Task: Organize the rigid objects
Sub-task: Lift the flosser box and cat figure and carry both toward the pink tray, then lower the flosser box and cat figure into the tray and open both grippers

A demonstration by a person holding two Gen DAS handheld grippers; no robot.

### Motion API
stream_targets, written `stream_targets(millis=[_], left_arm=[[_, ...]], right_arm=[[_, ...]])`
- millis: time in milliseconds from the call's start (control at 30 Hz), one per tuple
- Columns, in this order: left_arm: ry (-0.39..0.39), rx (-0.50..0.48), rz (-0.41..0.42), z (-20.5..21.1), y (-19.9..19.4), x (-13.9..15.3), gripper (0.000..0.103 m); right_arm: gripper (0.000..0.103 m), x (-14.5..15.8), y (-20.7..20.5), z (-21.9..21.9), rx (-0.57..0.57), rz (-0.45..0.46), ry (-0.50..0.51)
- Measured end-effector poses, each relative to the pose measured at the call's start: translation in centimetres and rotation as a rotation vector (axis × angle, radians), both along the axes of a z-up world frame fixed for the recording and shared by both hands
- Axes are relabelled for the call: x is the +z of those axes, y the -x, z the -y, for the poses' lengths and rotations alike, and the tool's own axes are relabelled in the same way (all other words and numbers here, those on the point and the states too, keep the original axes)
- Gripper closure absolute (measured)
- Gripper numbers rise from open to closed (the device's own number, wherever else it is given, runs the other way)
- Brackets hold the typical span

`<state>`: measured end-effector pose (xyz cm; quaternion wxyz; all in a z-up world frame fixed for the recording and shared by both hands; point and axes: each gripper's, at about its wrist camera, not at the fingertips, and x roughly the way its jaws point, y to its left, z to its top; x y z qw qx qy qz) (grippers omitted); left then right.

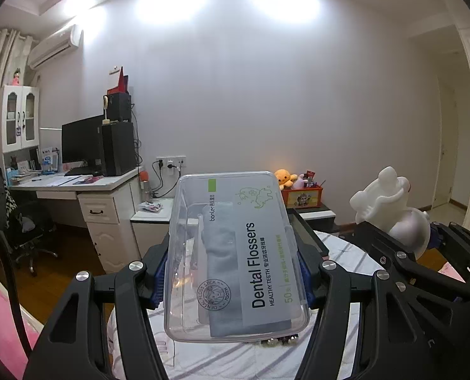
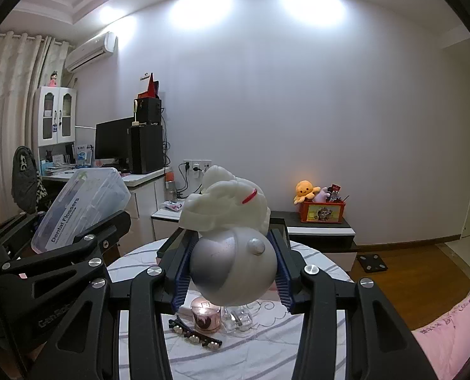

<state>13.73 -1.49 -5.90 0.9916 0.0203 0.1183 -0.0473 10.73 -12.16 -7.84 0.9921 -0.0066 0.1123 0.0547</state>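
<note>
Clear plastic box of dental flossers (image 1: 235, 256) held up off the round table (image 1: 345, 247), tilted with its labelled lid toward the left wrist camera; left gripper (image 1: 233, 272) clamped on its two long sides, blue pads (image 1: 159, 280) pressed against the plastic. Seen from the right wrist view the same box (image 2: 83, 202) sits to the left of the white figure, apart from it.

White dragon-like figure on a silvery ball base (image 2: 231, 247) gripped by the right gripper (image 2: 233, 272); fingers closed on the round base from both sides, blue pads (image 2: 181, 275) touching it; figure raised above the table, a red band on its head. In the left wrist view the figure (image 1: 390, 202) is to the right of the box.

On the striped tablecloth (image 2: 250, 348) below the figure: a pink candle jar (image 2: 205, 315), small clear glass pieces (image 2: 236, 318) just beside it, a dark hair clip (image 2: 195, 335) in front of the jar.

Behind the table: a low dark cabinet carrying an orange toy bin (image 2: 322, 212) with an orange plush octopus (image 2: 306, 190); left of the table, a white desk (image 1: 76, 186) with a black monitor (image 1: 81, 142).
</note>
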Motion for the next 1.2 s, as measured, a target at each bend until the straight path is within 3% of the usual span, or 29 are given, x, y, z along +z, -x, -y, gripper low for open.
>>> stream_targets(millis=[233,533,733,933,1033,1200], left_arm=[[-0.020,-0.009,0.005,1.1,-3.2,0.1,0.040],[-0.032,-0.059,-0.059,1.9,-13.0,-0.4,0.040],[-0.025,-0.083,-0.209,1.6,-22.4,-3.1,0.040],[-0.020,-0.077,-0.435,1.4,-30.3,-8.2,0.040],[-0.057,-0.059,-0.475,1.7,-31.7,-10.0,0.039],[-0.069,-0.045,-0.546,1.9,-33.4,-12.0,0.038]], right_arm=[[0.056,0.0,-2.4,0.5,-0.003,0.003,0.002],[0.056,-0.7,-10.9,1.9,-0.008,-0.059,-0.007],[0.056,-2.0,-18.7,2.7,0.040,-0.170,-0.057],[0.056,-6.6,-26.8,3.2,0.080,-0.385,-0.111],[0.056,-9.3,-29.9,3.6,0.096,-0.499,-0.147],[0.056,-11.7,-31.3,3.6,0.060,-0.550,-0.111]])
